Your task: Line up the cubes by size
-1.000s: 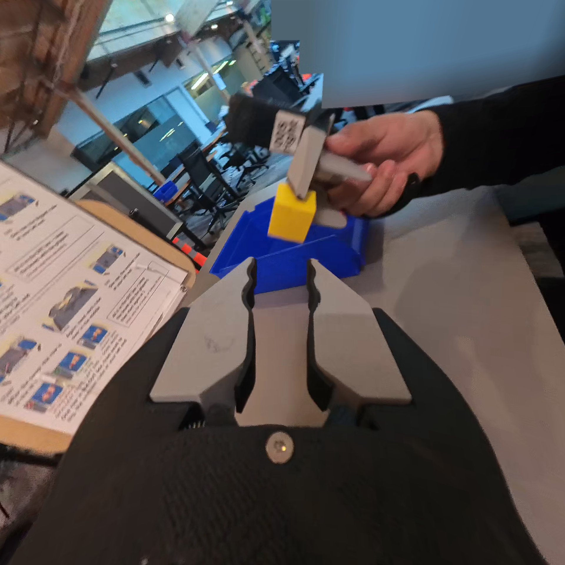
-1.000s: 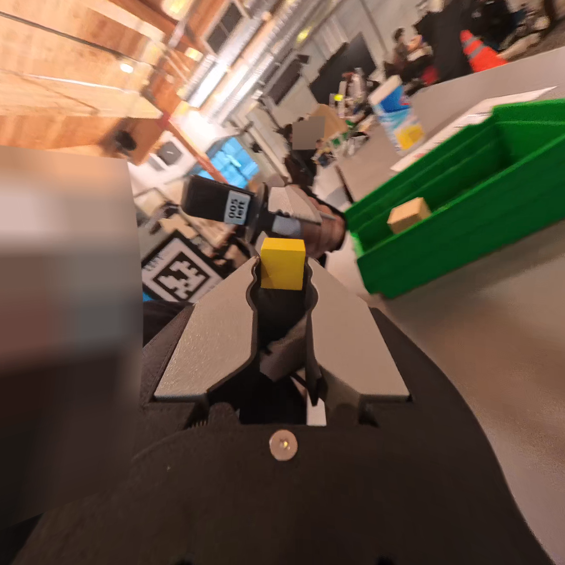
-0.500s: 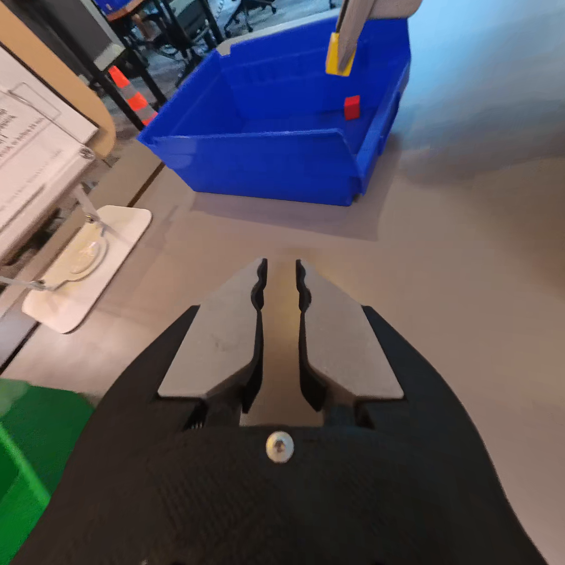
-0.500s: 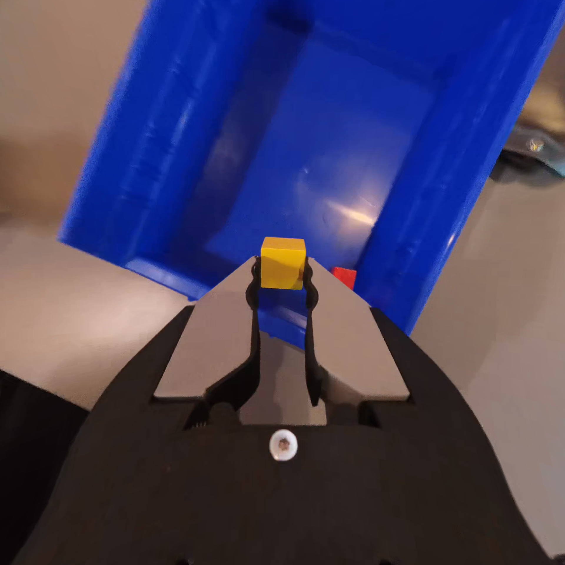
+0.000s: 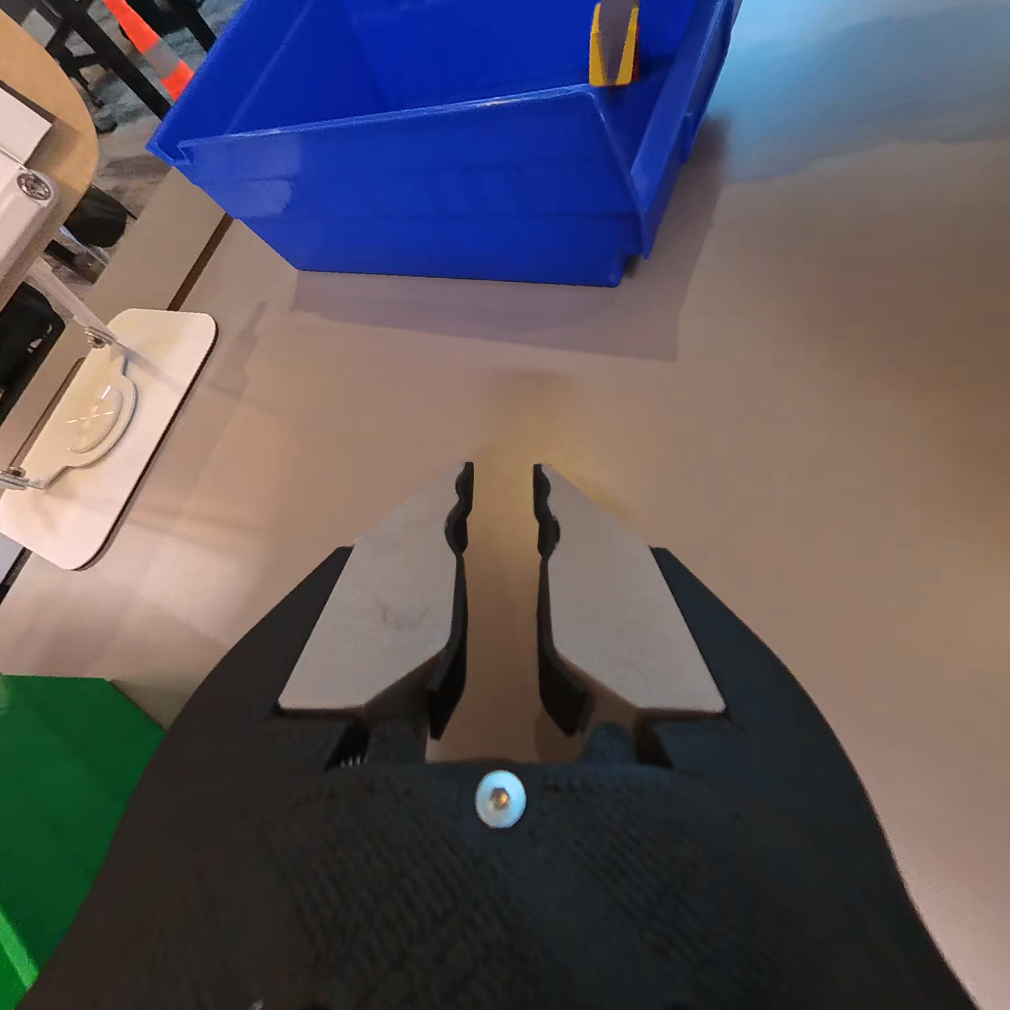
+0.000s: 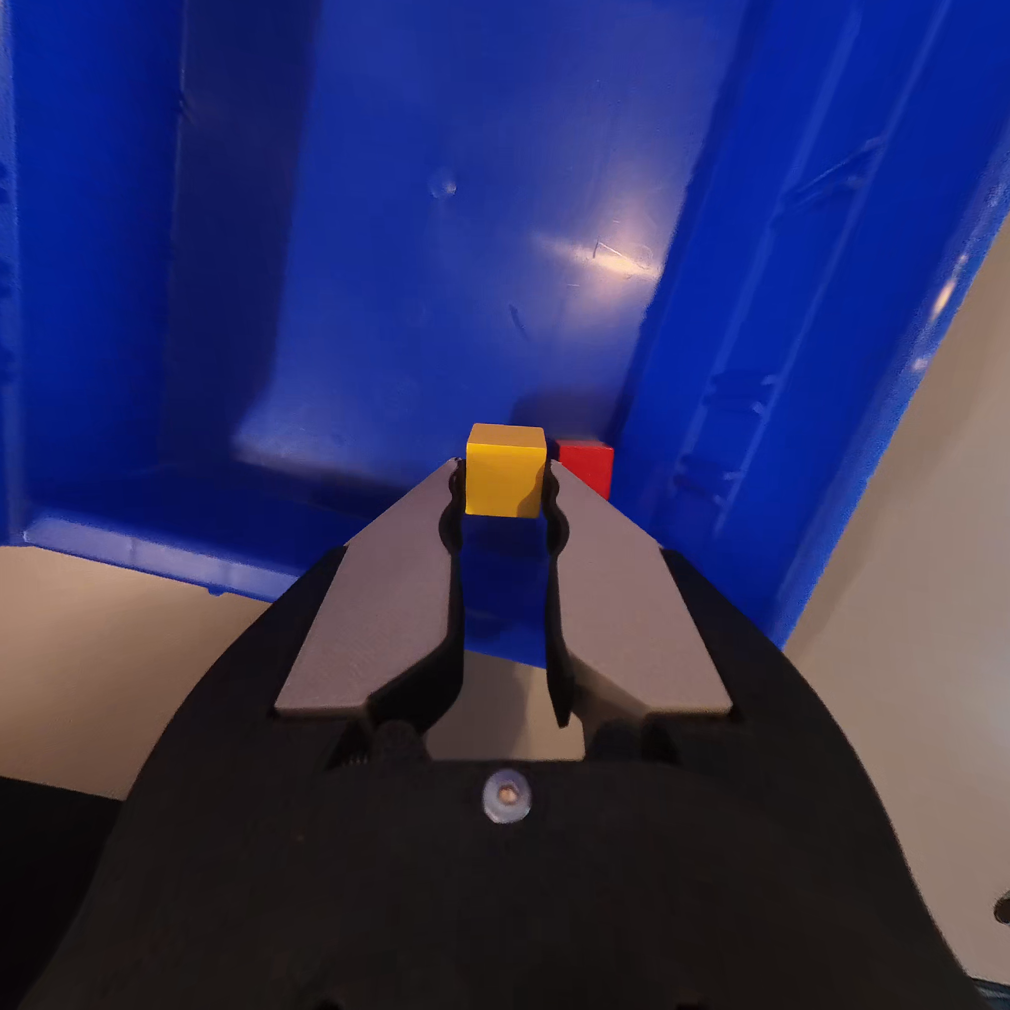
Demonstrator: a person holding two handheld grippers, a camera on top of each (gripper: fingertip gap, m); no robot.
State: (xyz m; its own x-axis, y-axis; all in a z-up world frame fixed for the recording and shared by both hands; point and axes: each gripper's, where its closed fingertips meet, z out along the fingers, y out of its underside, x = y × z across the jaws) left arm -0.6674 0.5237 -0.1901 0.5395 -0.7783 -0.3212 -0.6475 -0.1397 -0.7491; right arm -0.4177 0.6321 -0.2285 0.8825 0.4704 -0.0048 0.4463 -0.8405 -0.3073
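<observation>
Step in hand: placing the yellow cube (image 6: 505, 473) into the blue bin (image 6: 382, 218), next to the red cube (image 6: 587, 467). Looks like the row is being built along the bin's right wall, smallest first; judging by that, one cube is placed and this is the second.

Right claw (image 6: 504, 481) is clenched on the yellow cube, fingertips pinching its left and right faces, cube sticking out past the tips at 12 o'clock. Red cube sits just beside it at 3 o'clock, tucked by the bin wall. Can't tell if the two cubes touch, or if the yellow one is down on the bin floor yet.

In the left wrist view the same claw shows at 1 o'clock, far off, its finger dipping below the bin rim with yellow cube (image 5: 595, 52) edges showing either side.

Left claw (image 5: 503, 481) is released, holding nothing, hanging over bare table (image 5: 820, 437), well apart from the bin. A green bin (image 5: 54, 792) corner is at its 8 o'clock.

Next move calls for: seat the yellow cube flat, faces square to the red one, then release gently. Risk: the right finger nudges the red cube as it spreads.
</observation>
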